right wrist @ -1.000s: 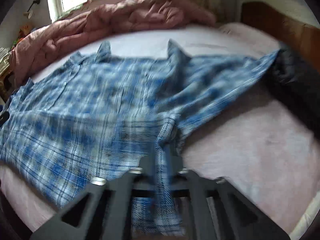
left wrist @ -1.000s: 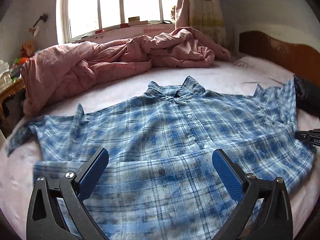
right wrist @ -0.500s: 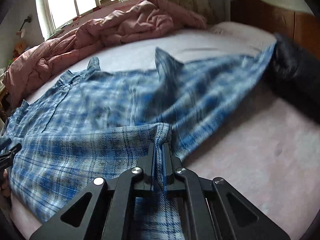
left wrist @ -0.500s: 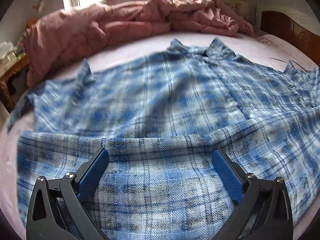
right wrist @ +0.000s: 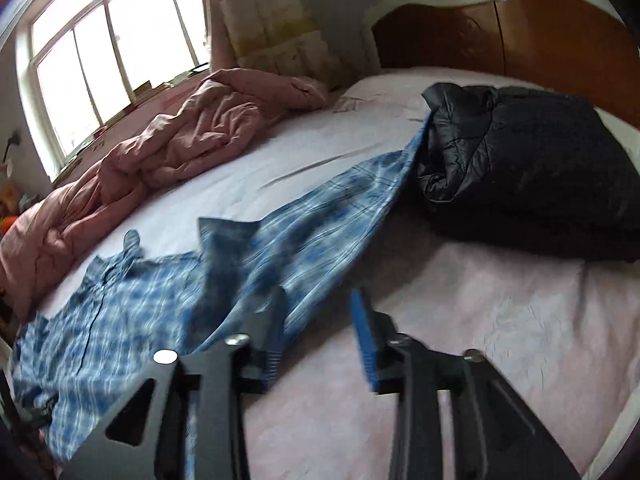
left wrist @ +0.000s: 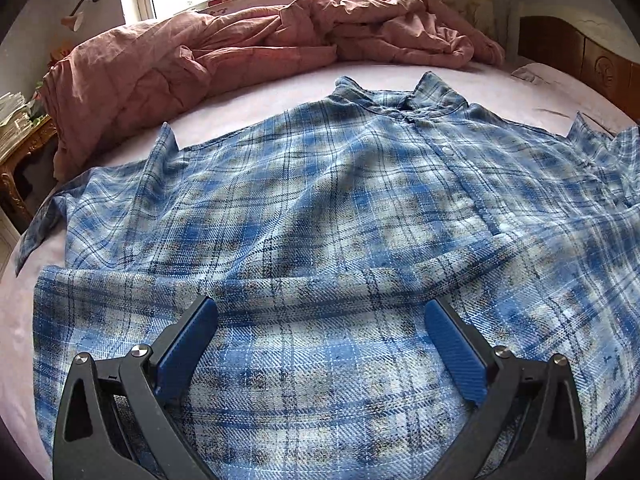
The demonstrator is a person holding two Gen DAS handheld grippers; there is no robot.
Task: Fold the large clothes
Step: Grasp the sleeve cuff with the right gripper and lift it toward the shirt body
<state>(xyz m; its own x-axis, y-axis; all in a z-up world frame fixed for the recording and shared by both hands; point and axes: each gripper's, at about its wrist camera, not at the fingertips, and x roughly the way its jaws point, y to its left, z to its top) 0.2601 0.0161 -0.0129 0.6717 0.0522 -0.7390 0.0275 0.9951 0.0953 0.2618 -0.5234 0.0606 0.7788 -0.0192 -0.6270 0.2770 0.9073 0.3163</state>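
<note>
Shirt (left wrist: 340, 208) lies spread on the bed (right wrist: 500, 340), hem folded up; left gripper (left wrist: 320, 332) hovers with jaws wide apart, empty; right gripper (right wrist: 318, 320) jaws are opening, nothing between them.

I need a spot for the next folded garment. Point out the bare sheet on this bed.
Bare sheet lies in front of the black jacket, right of the plaid shirt. A second strip runs between the shirt's outstretched sleeve and the pink quilt. The shirt crowds the left and middle.
</note>
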